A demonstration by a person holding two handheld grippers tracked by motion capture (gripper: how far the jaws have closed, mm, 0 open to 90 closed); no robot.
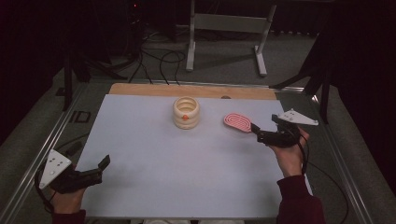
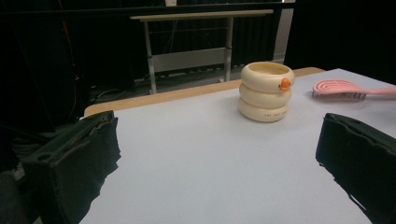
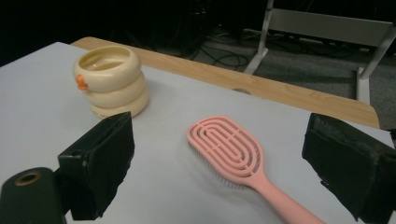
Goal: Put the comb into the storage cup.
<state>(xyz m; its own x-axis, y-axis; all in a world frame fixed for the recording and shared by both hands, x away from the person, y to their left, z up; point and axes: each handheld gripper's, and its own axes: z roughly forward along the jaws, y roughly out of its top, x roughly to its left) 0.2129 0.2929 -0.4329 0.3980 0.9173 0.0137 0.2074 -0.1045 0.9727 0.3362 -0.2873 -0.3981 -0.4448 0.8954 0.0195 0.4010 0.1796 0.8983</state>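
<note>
A cream holder made of three stacked rings (image 1: 186, 113) stands upright at the table's back middle, with a small orange knob on its side. To its right lies a pink hairbrush (image 1: 237, 122), bristles down, its handle pointing at my right gripper (image 1: 258, 132). That gripper is open, and in the right gripper view the hairbrush (image 3: 229, 151) has its handle running between the two spread jaws, untouched. My left gripper (image 1: 103, 167) is open and holds nothing at the front left corner. In its own view the cream holder (image 2: 266, 91) and the hairbrush (image 2: 338, 88) are far ahead.
A pale sheet (image 1: 177, 158) covers the table, with a bare wooden strip (image 1: 187, 89) along the back edge. Metal rails run along both sides. Beyond the table stand a white frame (image 1: 224, 23) and loose cables (image 1: 159, 60) on the floor.
</note>
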